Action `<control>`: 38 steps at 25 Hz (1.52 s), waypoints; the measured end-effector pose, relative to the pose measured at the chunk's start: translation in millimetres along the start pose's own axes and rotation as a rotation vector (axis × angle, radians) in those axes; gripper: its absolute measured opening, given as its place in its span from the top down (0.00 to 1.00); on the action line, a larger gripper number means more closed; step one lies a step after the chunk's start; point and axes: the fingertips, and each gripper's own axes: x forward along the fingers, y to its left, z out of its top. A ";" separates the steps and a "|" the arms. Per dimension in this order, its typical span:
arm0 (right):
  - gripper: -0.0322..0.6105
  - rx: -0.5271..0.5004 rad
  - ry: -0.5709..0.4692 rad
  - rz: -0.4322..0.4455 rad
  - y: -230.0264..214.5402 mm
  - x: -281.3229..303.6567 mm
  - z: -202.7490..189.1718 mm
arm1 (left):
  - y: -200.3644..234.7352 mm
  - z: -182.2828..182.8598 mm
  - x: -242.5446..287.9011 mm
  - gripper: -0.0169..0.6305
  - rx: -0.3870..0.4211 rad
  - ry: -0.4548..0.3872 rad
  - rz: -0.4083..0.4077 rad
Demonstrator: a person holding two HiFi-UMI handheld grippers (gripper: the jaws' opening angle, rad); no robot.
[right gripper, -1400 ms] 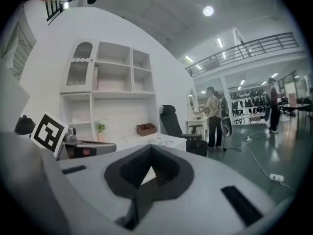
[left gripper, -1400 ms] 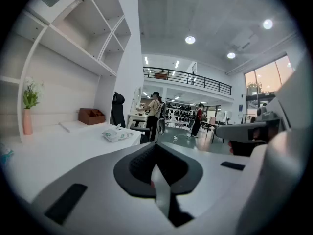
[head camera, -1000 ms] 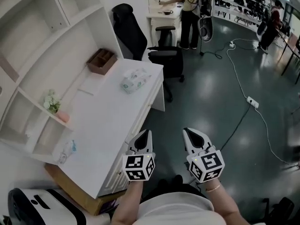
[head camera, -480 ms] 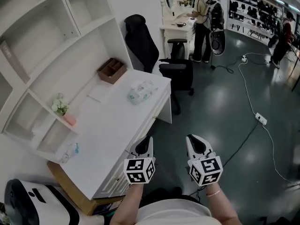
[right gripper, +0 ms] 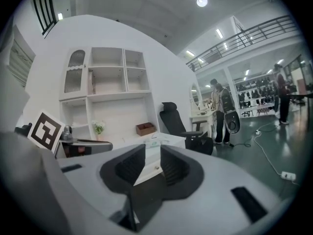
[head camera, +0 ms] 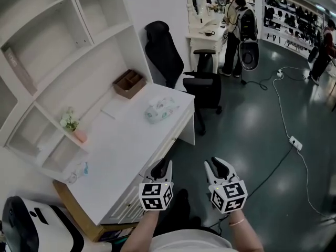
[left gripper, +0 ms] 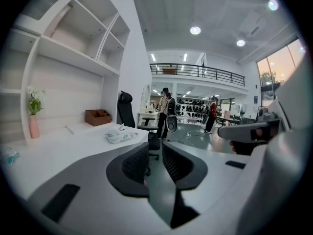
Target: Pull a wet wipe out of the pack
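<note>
The wet wipe pack (head camera: 160, 109) lies flat on the white desk (head camera: 126, 156) toward its far right corner, pale green and white. It is also small in the left gripper view (left gripper: 121, 136) and past the jaws in the right gripper view (right gripper: 155, 142). Both grippers hang in the air off the desk's near right edge, well short of the pack. My left gripper (head camera: 163, 168) (left gripper: 155, 153) has its jaws opening with nothing between them. My right gripper (head camera: 218, 167) (right gripper: 152, 155) is open, its pads apart and bare.
A brown wooden box (head camera: 129, 83) and a pink vase of flowers (head camera: 71, 124) stand by the white shelving. Black office chairs (head camera: 205, 85) sit past the desk's far end. A cable with a power strip (head camera: 295, 142) crosses the floor at the right. People stand at a far table (head camera: 233, 14).
The head view has swung, so desk and pack sit further right and lower. Both grippers have dropped in the picture, and the left jaws have parted.
</note>
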 end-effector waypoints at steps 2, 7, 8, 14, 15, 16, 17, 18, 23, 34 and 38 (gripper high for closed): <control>0.82 0.005 -0.006 -0.001 -3.5 8.1 1.5 | 3.6 1.9 7.0 0.85 0.010 0.002 0.007; 0.82 -0.008 0.005 -0.001 -12.8 37.8 2.9 | 19.3 3.4 32.6 0.84 0.011 0.011 0.029; 0.82 -0.007 0.009 -0.002 -15.2 45.5 2.5 | 23.5 3.5 39.7 0.84 0.012 0.016 0.031; 0.82 -0.012 0.021 0.000 -33.3 105.4 12.5 | 55.9 19.1 97.6 0.83 0.015 0.014 0.043; 0.82 -0.019 0.020 0.002 -37.2 117.6 16.8 | 62.3 24.3 109.1 0.83 0.014 0.008 0.046; 0.82 -0.024 0.018 0.004 -40.8 130.2 21.4 | 68.8 29.6 120.5 0.83 0.016 0.002 0.049; 0.82 -0.024 0.016 0.006 -43.4 142.9 25.9 | 75.8 34.5 131.2 0.83 0.018 0.000 0.052; 0.82 -0.022 0.015 0.009 -44.9 155.3 29.9 | 83.1 38.6 141.2 0.83 0.018 0.001 0.053; 0.82 -0.031 0.023 0.030 -46.7 216.0 49.5 | 117.4 58.2 186.7 0.83 0.010 0.008 0.061; 0.82 -0.079 0.031 0.062 -43.2 294.4 75.7 | 160.4 74.5 243.5 0.82 0.000 0.012 0.073; 0.82 -0.087 0.032 0.085 -43.1 308.0 77.8 | 168.7 75.8 253.2 0.81 0.007 0.017 0.088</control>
